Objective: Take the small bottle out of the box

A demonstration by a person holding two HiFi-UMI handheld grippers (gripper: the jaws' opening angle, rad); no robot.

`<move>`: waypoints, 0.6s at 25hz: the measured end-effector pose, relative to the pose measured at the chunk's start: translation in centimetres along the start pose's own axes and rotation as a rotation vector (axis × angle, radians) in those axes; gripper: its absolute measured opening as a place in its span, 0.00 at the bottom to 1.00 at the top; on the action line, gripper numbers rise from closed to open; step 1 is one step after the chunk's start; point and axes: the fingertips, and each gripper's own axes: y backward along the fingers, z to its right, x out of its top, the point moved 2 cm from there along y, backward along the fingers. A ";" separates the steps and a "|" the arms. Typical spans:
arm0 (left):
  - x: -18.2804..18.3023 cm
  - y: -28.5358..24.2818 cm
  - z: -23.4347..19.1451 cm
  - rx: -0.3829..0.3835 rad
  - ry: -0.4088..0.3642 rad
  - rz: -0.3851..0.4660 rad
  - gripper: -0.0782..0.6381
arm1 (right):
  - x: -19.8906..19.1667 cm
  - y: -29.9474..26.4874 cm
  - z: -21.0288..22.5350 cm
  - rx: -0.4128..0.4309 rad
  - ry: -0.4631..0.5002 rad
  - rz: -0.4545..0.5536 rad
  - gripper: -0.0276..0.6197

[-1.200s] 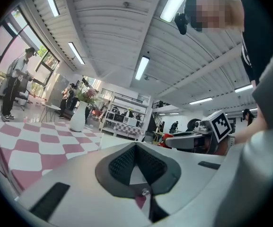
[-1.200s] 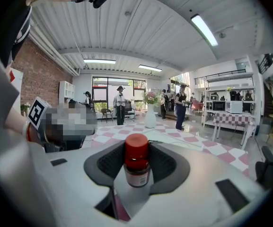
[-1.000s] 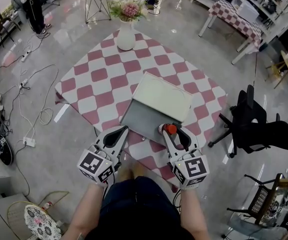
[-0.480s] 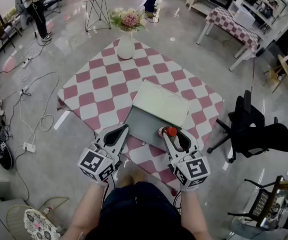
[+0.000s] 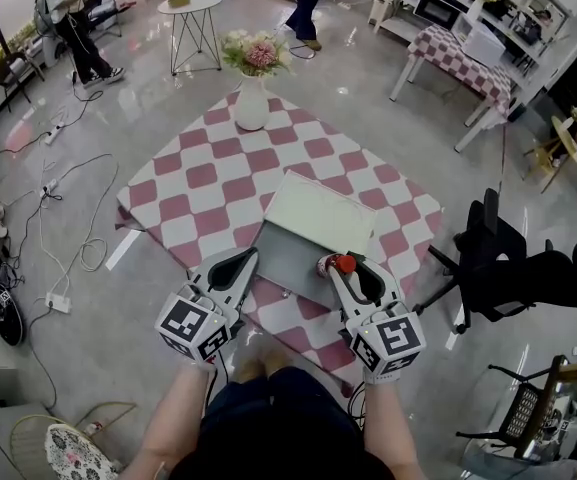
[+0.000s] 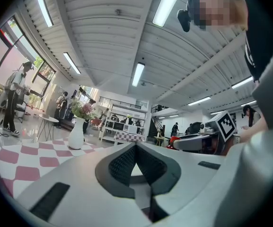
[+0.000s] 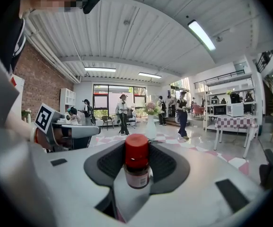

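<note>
The small bottle (image 5: 345,262) has a red cap and a dark label, and my right gripper (image 5: 340,266) is shut on it, just above the near right corner of the open grey box (image 5: 286,253). In the right gripper view the bottle (image 7: 136,161) stands upright between the dark pads (image 7: 162,164). The box's pale lid (image 5: 320,211) leans back behind it. My left gripper (image 5: 247,258) hovers at the box's near left corner, shut with nothing in it. In the left gripper view its pads (image 6: 122,164) meet at the tip.
The box sits on a red-and-white chequered table (image 5: 208,178) with a white vase of flowers (image 5: 251,103) at the far corner. A black office chair (image 5: 508,258) stands to the right. Cables (image 5: 58,218) lie on the floor at left. People stand in the background.
Both grippers have lifted a little, and the bottle has risen with the right one. The table looks slightly smaller and farther below them.
</note>
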 end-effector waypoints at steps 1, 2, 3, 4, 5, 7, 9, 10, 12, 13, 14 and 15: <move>0.1 0.0 0.0 -0.001 -0.002 0.003 0.13 | 0.1 0.0 0.0 0.000 0.000 0.003 0.27; 0.3 0.0 -0.1 -0.001 -0.004 0.006 0.13 | 0.3 -0.1 0.0 0.001 -0.001 0.006 0.27; 0.5 -0.1 -0.2 0.000 -0.006 0.008 0.13 | 0.4 -0.1 -0.1 0.001 0.000 0.010 0.27; 0.6 -0.1 -0.3 0.000 -0.007 0.010 0.13 | 0.5 -0.1 -0.1 0.001 0.001 0.013 0.27; 0.7 -0.1 -0.3 0.002 -0.010 0.011 0.13 | 0.7 -0.1 -0.1 0.001 0.002 0.016 0.27; 1.0 0.0 -0.4 0.003 -0.015 0.012 0.13 | 1.1 0.0 -0.1 0.001 0.000 0.024 0.27; 1.3 0.0 -0.3 0.003 -0.019 0.016 0.13 | 1.4 0.2 -0.1 0.002 -0.003 0.033 0.27; 1.5 0.0 -0.2 0.004 -0.020 0.018 0.13 | 1.6 0.3 -0.1 0.002 -0.003 0.036 0.27; 1.8 0.1 -0.2 0.005 -0.022 0.026 0.13 | 1.9 0.5 -0.1 0.001 -0.002 0.042 0.27; 1.9 0.1 -0.2 0.005 -0.023 0.031 0.13 | 2.1 0.5 -0.1 0.001 -0.004 0.045 0.27; 2.0 0.1 -0.3 0.005 -0.025 0.035 0.13 | 2.3 0.6 -0.1 0.001 -0.005 0.049 0.27; 2.2 0.2 -0.4 0.005 -0.026 0.039 0.13 | 2.5 0.6 -0.1 0.001 -0.007 0.053 0.27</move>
